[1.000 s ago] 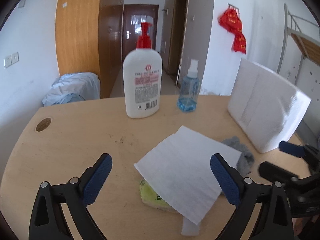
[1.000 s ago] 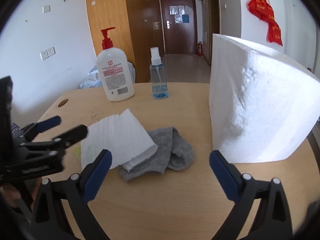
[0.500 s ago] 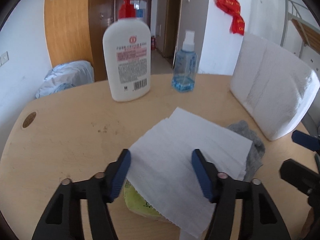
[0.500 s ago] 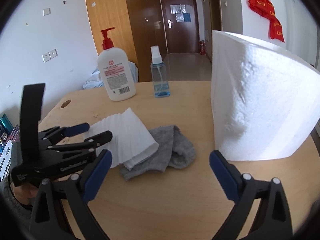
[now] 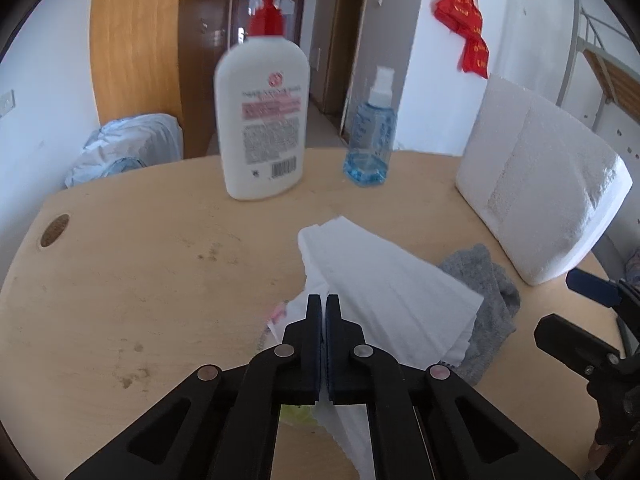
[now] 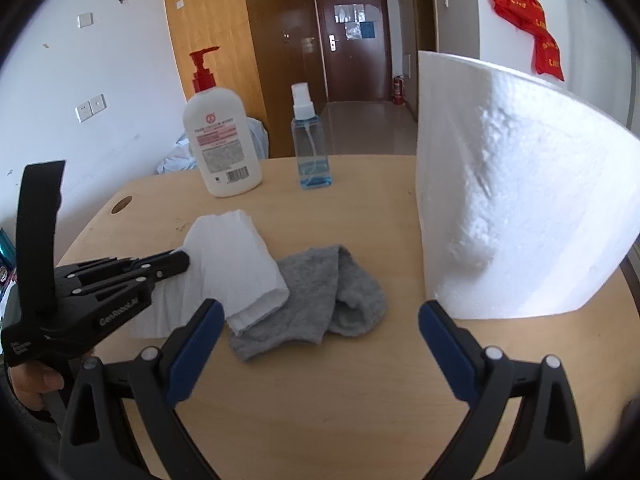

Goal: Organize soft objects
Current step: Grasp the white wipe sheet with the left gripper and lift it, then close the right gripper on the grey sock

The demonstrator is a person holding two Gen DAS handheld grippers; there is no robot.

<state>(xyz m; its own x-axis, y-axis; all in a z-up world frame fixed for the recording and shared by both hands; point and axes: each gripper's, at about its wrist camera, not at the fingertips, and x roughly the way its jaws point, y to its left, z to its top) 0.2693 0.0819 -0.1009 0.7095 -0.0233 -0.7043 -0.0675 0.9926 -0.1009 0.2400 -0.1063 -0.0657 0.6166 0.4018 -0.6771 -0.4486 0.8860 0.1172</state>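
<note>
Resting on a pale wooden tabletop (image 5: 160,280), lower centre of frame: left gripper (image 5: 324,304) just closing onto the folded white paper towel (image 5: 384,280), pads pinching it. Lying partly over a crumpled grey sock (image 6: 320,280). Right gripper (image 6: 320,340) hanging wide open, empty. Likely grasping step; lifting next, gently.

The left gripper (image 5: 324,304) has just closed its jaws, pinching the near edge of the white tissue sheet (image 5: 384,284) on the wooden table (image 5: 120,280). A grey sock (image 5: 488,304) lies just right of it; the pump bottle (image 5: 262,120) and spray bottle (image 5: 370,140) stand far behind.
</note>
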